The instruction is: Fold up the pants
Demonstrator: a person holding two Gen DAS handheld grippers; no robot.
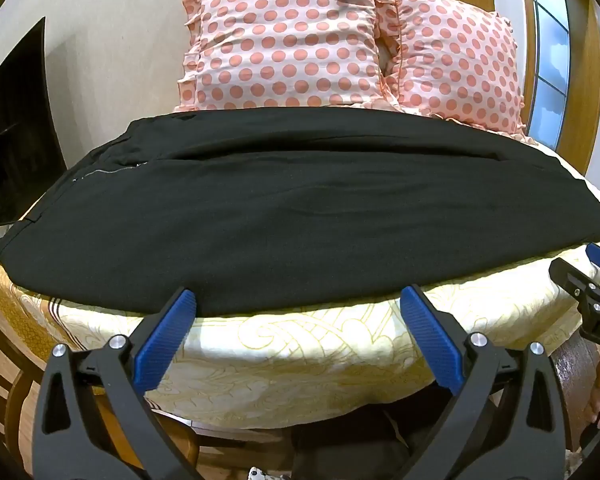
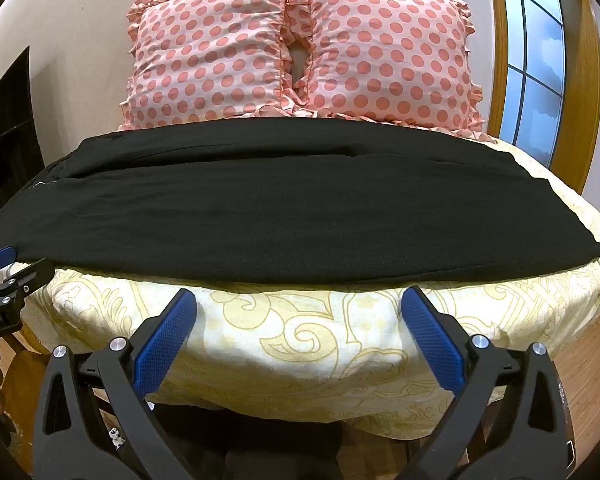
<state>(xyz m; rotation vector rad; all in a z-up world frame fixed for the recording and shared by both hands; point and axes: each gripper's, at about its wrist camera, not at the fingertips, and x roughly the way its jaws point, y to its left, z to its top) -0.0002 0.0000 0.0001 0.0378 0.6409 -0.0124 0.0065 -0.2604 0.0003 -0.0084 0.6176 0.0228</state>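
Black pants lie flat across the bed, spread side to side, long near edge running parallel to the foot of the mattress. Waist end with a zipper sits at about 9 o'clock in the left wrist view; leg ends trail off toward 3 o'clock. A seam line between the two legs shows along the middle, so both legs appear laid side by side — not yet folded over each other, by my reading.

Left tool — jaws spread wide, holding nothing, tips just short of the near hem. Right tool likewise wide apart and empty, hovering over the patterned sheet just beside the cloth edge.

Both tools face the near edge squarely, likely so each can pinch that hem and carry it away toward 12 o'clock, laying one leg onto the other.

Two polka-dot pillows stand at 12 o'clock, touching the far edge of the pants; a lengthwise fold has little spare room there.
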